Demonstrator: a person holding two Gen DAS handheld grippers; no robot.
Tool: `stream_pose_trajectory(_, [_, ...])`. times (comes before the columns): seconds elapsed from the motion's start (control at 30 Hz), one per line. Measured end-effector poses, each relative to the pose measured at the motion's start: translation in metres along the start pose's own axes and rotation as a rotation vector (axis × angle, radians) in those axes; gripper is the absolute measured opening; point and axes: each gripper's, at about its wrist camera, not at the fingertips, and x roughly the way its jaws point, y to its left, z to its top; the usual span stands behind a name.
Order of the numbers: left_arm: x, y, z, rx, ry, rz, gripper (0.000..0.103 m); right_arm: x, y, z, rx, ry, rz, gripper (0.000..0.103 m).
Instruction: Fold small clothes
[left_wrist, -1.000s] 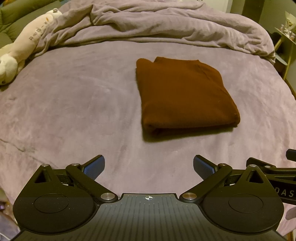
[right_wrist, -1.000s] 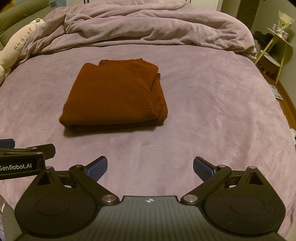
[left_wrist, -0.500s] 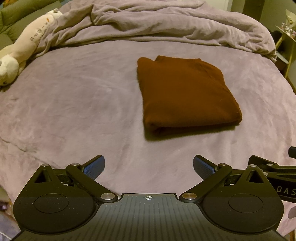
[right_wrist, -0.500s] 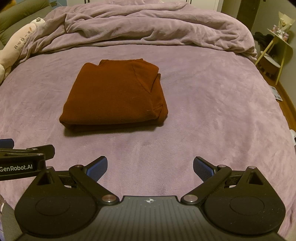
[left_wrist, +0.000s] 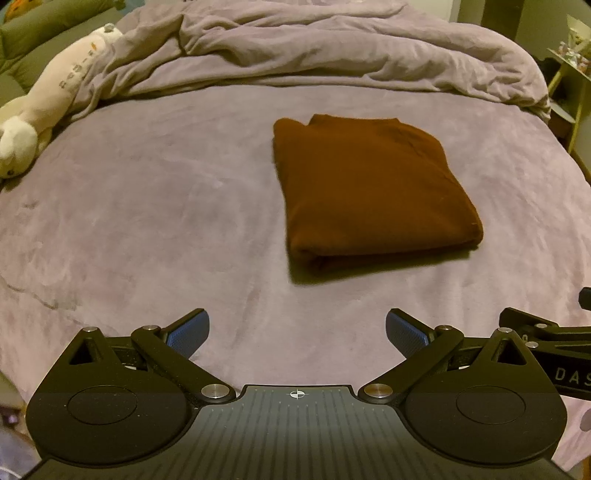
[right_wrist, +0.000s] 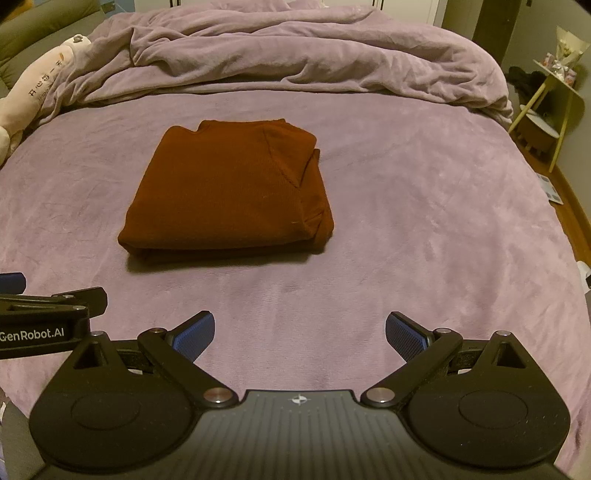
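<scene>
Garment (left_wrist: 373, 188) folded into a compact rectangle, flat on bedspread (left_wrist: 147, 206), at 12 to 1 o'clock of left gripper (left_wrist: 297, 332); unmoved over the last second. Left gripper and right gripper (right_wrist: 300, 334) spread wide, empty, hovering near. Fold looks finished.

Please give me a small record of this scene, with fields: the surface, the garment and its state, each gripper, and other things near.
surface: bed with purple blanket
garment: rust-brown garment, folded into a compact rectangle, lying flat on the blanket
left gripper: open, holds nothing, apart from the garment
right gripper: open, holds nothing, apart from the garment
far side of bed: crumpled purple duvet
left edge of bed: white plush toy
beside the bed, right: small side table
</scene>
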Motion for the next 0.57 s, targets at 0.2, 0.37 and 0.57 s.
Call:
stream_pose_trajectory(0.2, [0.0009, -0.0008, 0.0003, 0.007, 0.005, 0.016, 0.103, -0.0003, -0.0003, 0.0001, -0.002, 0.001, 0.001, 0.099])
stream_pose_trajectory(0.37, [0.0007, -0.0010, 0.0005, 0.007, 0.007, 0.015, 0.103, 0.0000, -0.0001, 0.0007, -0.011, -0.002, -0.002, 0.099])
stream_pose_trajectory(0.57, [0.0007, 0.0004, 0.0017, 0.004, 0.009, 0.010, 0.103, -0.0001, 0.0008, 0.0013, -0.013, -0.003, -0.003, 0.099])
